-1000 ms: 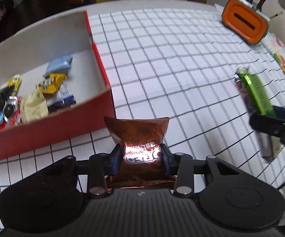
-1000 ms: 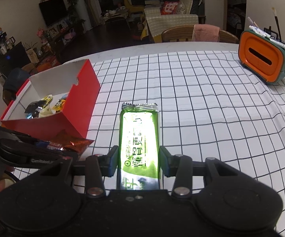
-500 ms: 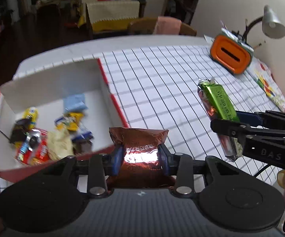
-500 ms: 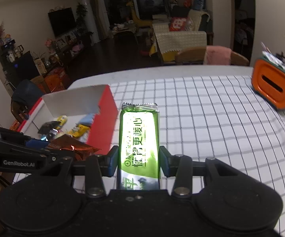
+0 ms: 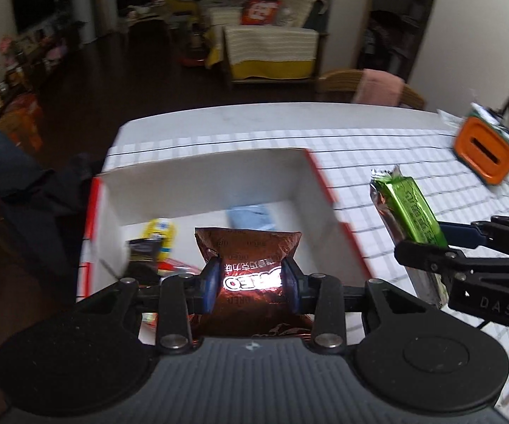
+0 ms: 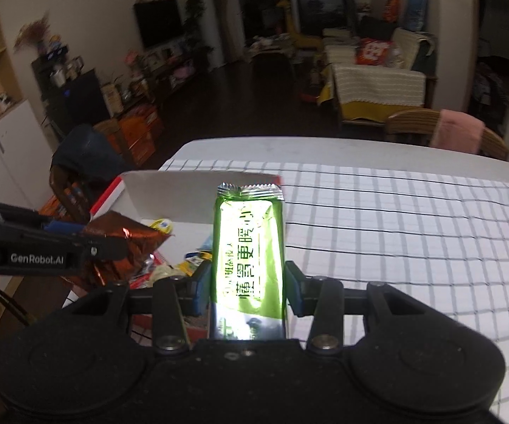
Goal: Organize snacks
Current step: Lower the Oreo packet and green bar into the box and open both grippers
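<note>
- Left gripper (image 5: 250,281): jaws closed on the brown foil packet (image 5: 249,247), blue pads pinching its midsection. The packet is held above the near part of the red box (image 5: 319,173). It looks light, crinkly and slippery; a mid-body pinch suits it, though hard pressure would likely crush the biscuits inside.
- Right gripper (image 6: 247,291): jaws closed on the green bar wrapper (image 6: 249,243), gripped at its lower half so the crimped top stands free. It sits near the box's right wall, not yet clearly over the opening. Judged light and fairly stiff along its length, with a glossy film that may slide.
- Red box: open-topped, white inside, at the desk's left edge; it already holds small snacks (image 5: 155,236) and a pale blue sachet (image 5: 252,213).
- Obstructions: the two grippers are close together, and the box's right wall lies between the green bar wrapper and the interior.
- Surroundings: the checked desk (image 6: 395,229) carries an orange holder (image 5: 485,146) near its far right corner, well apart.
</note>
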### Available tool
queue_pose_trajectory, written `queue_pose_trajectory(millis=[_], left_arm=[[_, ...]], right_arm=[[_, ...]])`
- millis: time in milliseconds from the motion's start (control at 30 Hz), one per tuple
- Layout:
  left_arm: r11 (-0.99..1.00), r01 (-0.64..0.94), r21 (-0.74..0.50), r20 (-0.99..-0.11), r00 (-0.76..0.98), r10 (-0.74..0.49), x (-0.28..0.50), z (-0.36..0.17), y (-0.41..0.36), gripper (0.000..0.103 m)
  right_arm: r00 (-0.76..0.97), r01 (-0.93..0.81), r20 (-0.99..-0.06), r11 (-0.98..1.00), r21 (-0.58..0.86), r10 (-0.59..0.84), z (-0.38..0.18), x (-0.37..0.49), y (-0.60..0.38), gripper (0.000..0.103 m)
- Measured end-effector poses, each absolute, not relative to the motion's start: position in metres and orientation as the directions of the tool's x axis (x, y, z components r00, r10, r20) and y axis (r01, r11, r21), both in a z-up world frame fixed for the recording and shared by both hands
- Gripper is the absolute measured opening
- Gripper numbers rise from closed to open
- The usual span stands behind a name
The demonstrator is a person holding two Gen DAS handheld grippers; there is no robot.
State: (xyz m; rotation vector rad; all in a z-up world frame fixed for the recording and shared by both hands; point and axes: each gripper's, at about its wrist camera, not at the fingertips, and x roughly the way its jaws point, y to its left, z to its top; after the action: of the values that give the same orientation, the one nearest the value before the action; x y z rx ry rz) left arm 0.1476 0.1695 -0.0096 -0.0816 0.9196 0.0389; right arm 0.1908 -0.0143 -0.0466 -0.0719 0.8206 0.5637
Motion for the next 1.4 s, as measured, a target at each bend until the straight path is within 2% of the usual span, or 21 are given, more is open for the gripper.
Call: queue_pose_trajectory(millis=[267,567,1000,1067,1133,1233,1300,1400], left_arm=[[0.988,-0.154,-0.004,-0.829,0.553,0.083,0.169,-0.039,0.217,0.037],[0.991,-0.132,0.038,-0.859,0.503,0.1,0.181,-0.069,0.22,0.037],[0.992,-0.122,0.017,-0.872,0.484,0.074,0.179,-0.082,0.216,0.037],[0.992,-0.126,0.009,-0.868,0.491,0.07,0.177,-0.08,0.216,0.041],[0.992,-0.129,0.0,-0.862,0.503,0.066,0.174,-0.077,0.217,0.051],[0.991,-0.134,-0.011,-0.85,0.523,0.062,0.168,-0.07,0.217,0.058],[0.991,-0.134,-0.018,-0.844,0.534,0.057,0.164,-0.065,0.216,0.059],[0.99,-0.135,-0.027,-0.83,0.555,0.053,0.157,-0.057,0.215,0.069]], right_arm=[[0.459,-0.557,-0.78,0.822,0.121,0.426,-0.081,0.222,0.049,0.041],[0.41,-0.561,-0.83,0.822,0.098,0.379,-0.114,0.233,0.078,0.041],[0.406,-0.555,-0.83,0.825,0.11,0.383,-0.118,0.232,0.078,0.043],[0.409,-0.556,-0.821,0.823,0.121,0.397,-0.114,0.229,0.075,0.044],[0.417,-0.556,-0.811,0.821,0.13,0.41,-0.108,0.225,0.07,0.047],[0.43,-0.551,-0.793,0.821,0.148,0.431,-0.1,0.219,0.063,0.053],[0.433,-0.546,-0.784,0.822,0.164,0.444,-0.094,0.216,0.059,0.053],[0.443,-0.54,-0.768,0.822,0.184,0.463,-0.085,0.209,0.052,0.054]])
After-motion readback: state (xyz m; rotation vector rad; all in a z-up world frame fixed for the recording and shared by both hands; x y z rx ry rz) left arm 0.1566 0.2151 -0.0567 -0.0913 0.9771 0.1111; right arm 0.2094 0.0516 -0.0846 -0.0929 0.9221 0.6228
